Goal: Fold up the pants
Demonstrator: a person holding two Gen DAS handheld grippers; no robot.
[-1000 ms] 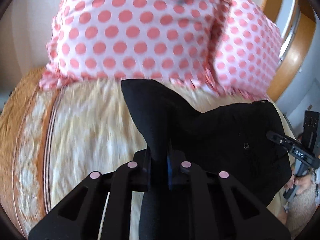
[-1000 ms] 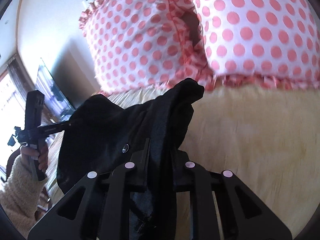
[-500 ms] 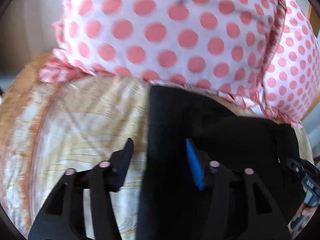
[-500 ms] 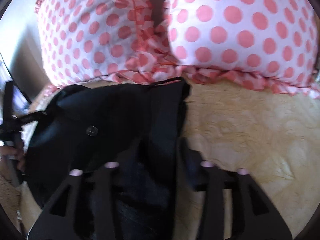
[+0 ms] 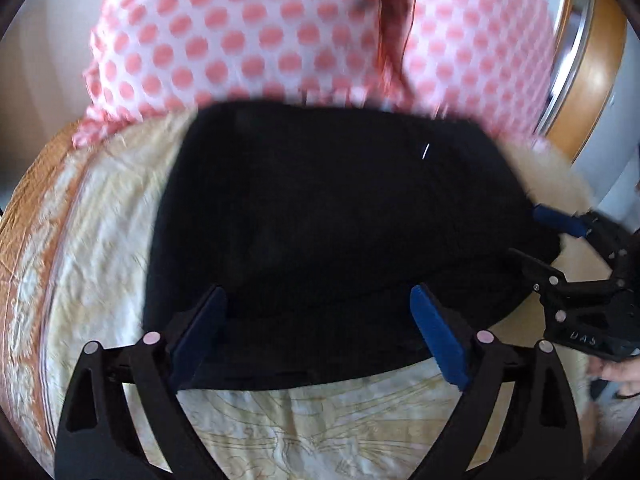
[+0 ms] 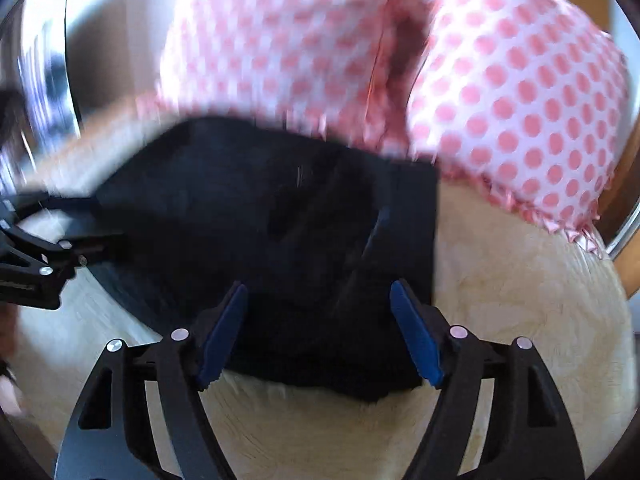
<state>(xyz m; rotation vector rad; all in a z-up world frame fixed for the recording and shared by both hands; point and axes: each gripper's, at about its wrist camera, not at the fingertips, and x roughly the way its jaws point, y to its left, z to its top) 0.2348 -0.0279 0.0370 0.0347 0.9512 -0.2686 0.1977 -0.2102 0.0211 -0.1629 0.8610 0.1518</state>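
While blurred, pants apparently flat, beyond left claw, spread wide

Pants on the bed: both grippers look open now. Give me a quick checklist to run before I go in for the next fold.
1. Left gripper open and holding no cloth: ok.
2. Right gripper open and holding no cloth: ok.
3. Black pants resting on the cream bedspread, not hanging: ok.
4. Pants lying flat without wrinkles: cannot tell, the cloth is dark and both views are blurred.
5. Far edge of the pants free of the polka-dot pillows: cannot tell, the edge sits right at the pillow frill.
6. Near edge of the pants reachable between the left gripper's fingers: ok.
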